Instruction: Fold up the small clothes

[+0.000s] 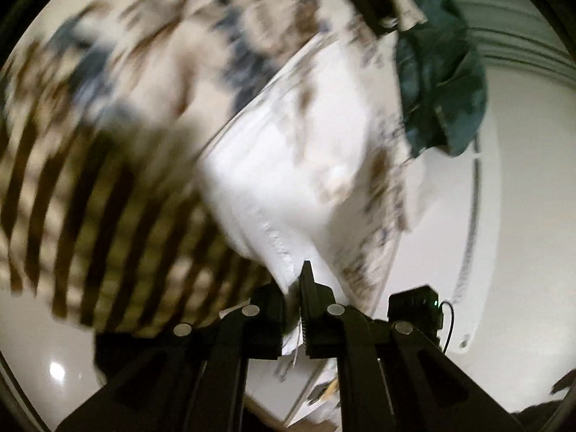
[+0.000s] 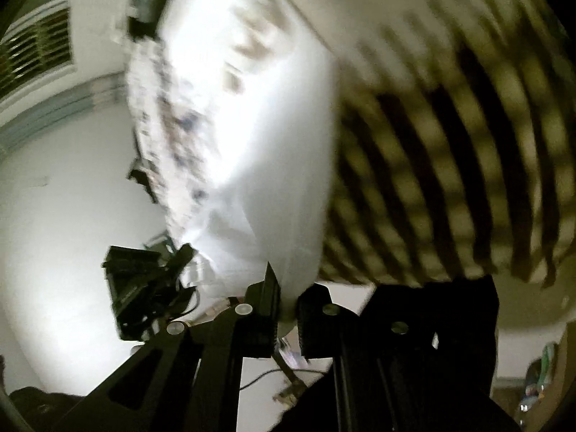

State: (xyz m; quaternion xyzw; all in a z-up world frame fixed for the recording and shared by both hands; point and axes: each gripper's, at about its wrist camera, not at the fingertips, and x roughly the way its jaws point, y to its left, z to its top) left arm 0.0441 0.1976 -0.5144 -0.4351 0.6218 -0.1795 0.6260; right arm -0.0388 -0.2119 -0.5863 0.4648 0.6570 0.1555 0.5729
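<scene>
Black fingers [image 1: 309,288], silver screws [image 1: 251,310], thin cable [image 1: 448,324]

The garment [image 1: 288,165] is showing a plain white inner face, with a cream outer face carrying blurred brown and slate-blue blotches. A striped cloth [image 1: 108,223] is displaying dark brown bands alternating with olive-yellow checks on cream. A crumpled cloth [image 1: 442,79] is appearing dark teal. The left gripper [image 1: 291,309] and right gripper [image 2: 288,309] are appearing matte black with round silver fasteners. The tabletop [image 1: 522,198] is reading as glossy off-white.
</scene>
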